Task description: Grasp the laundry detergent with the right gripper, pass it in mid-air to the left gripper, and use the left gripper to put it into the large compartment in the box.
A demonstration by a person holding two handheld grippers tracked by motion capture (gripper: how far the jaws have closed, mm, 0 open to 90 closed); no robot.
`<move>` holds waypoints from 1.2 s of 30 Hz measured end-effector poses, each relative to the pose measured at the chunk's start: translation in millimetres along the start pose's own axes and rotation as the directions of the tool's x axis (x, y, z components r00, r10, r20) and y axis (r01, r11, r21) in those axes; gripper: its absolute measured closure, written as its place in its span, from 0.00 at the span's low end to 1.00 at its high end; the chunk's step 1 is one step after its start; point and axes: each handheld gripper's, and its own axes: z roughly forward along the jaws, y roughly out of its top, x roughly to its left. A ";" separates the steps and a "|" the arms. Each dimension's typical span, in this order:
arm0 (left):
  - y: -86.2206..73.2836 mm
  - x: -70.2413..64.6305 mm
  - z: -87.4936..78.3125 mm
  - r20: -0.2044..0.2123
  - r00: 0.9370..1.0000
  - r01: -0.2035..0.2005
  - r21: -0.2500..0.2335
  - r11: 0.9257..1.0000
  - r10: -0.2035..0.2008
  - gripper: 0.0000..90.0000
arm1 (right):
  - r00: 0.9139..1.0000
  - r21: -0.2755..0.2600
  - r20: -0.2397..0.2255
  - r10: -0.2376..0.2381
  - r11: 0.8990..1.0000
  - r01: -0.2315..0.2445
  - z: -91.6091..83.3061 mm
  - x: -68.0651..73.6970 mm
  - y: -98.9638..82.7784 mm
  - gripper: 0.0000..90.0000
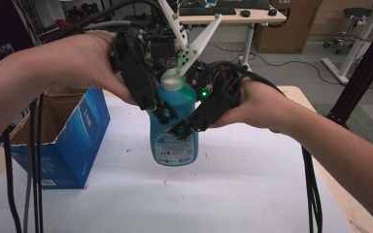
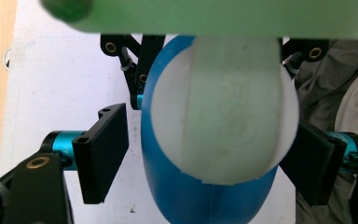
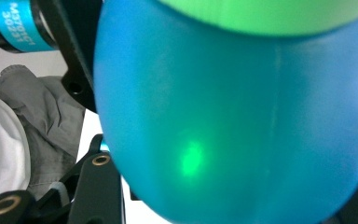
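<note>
A blue detergent bottle (image 1: 174,131) hangs above the white surface (image 1: 223,194), clamped in the right gripper (image 1: 187,127); the left gripper (image 1: 158,108) straddles its white cap (image 1: 172,80), pads not yet pressing.

Lab or office workspace, desk (image 1: 233,18) with keyboard (image 1: 207,10), rolling stool (image 1: 348,24), floor cables (image 1: 291,63)
</note>
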 end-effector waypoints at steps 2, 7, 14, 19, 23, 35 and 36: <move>0.1 0.1 0.2 -0.001 1.000 0.003 -0.001 1.000 -0.003 0.26 | 1.000 0.000 0.000 -0.001 1.000 0.001 -0.1 -0.1 -0.1 0.52; 0.4 0.1 1.2 0.008 1.000 -0.006 0.007 1.000 0.006 0.26 | 1.000 -0.002 -0.002 -0.001 1.000 0.001 0.1 -0.5 0.0 0.52; -0.3 1.0 1.9 0.005 1.000 -0.002 0.013 1.000 0.002 0.29 | 1.000 0.005 -0.005 -0.005 1.000 0.005 1.4 -0.6 0.4 0.52; 0.1 0.7 2.7 0.011 1.000 -0.006 0.021 1.000 0.006 0.31 | 1.000 0.006 -0.004 -0.004 1.000 0.004 1.9 -0.9 0.7 0.52; 0.1 1.2 2.7 0.010 1.000 -0.005 0.023 1.000 0.005 0.31 | 1.000 0.011 -0.003 -0.010 1.000 0.010 1.3 -0.8 1.1 0.52; 1.9 1.4 4.2 0.019 1.000 -0.004 0.028 1.000 0.003 0.34 | 1.000 0.015 -0.003 0.001 1.000 0.000 2.2 -0.5 0.9 0.52; 2.1 1.1 4.4 0.021 1.000 -0.004 0.031 1.000 0.003 0.35 | 1.000 0.015 -0.003 0.001 1.000 -0.001 2.2 -0.4 1.0 0.52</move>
